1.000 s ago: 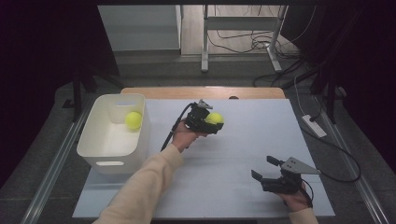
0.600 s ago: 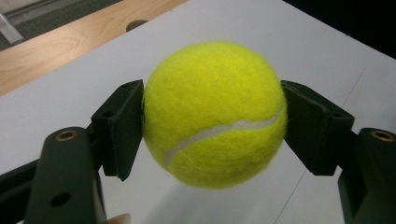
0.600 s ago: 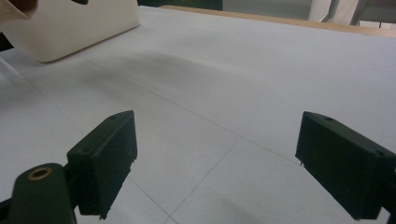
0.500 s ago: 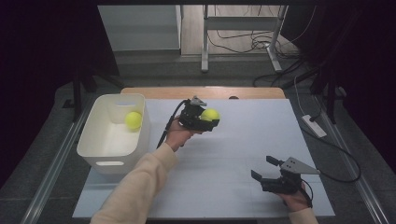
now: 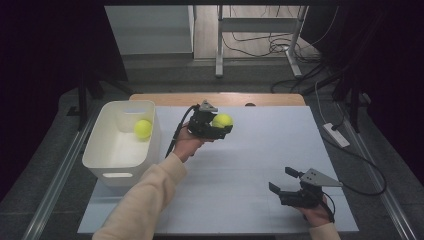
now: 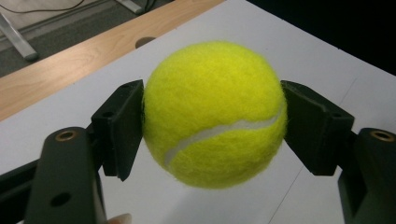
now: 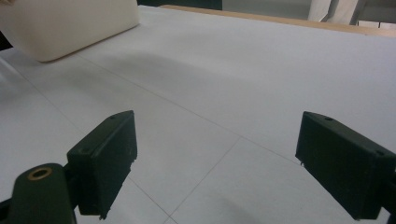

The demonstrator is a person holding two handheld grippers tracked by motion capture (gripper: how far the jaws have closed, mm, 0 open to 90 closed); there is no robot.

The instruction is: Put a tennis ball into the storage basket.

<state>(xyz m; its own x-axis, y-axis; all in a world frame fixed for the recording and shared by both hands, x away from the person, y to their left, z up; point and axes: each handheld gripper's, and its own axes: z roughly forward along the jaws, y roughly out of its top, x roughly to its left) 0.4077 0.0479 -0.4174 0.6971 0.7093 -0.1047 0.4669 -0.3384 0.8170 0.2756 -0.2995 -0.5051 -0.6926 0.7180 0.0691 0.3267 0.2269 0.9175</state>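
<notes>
1. Sleeve and forearm run off the bottom edge at about 7 o'clock in the high view, so nothing above the person's elbow can be seen.
2. Part of the left gripper (image 5: 216, 125) sits behind its own load in the high view; its body is a dark lump, hard to read there.
3. Close up, in the left gripper view, the tennis ball (image 6: 215, 114) covers the middle of the frame, hiding the table behind it.
4. Ball looks: bright yellow-green felt, fuzzy, with one pale curved seam sweeping from about 7 o'clock up to 3 o'clock.
5. Both black pads press its sides (squeezed firmly, clear of the surface), above the white table mat (image 5: 260, 165), just right of the white bin (image 5: 102, 160).
6. A second ball (image 5: 142, 129) lies in that bin, toward 1 o'clock of its floor.
7. Right gripper (image 5: 286, 181) rests low at 5 o'clock of the mat, jaws spread wide with nothing between them.
</notes>
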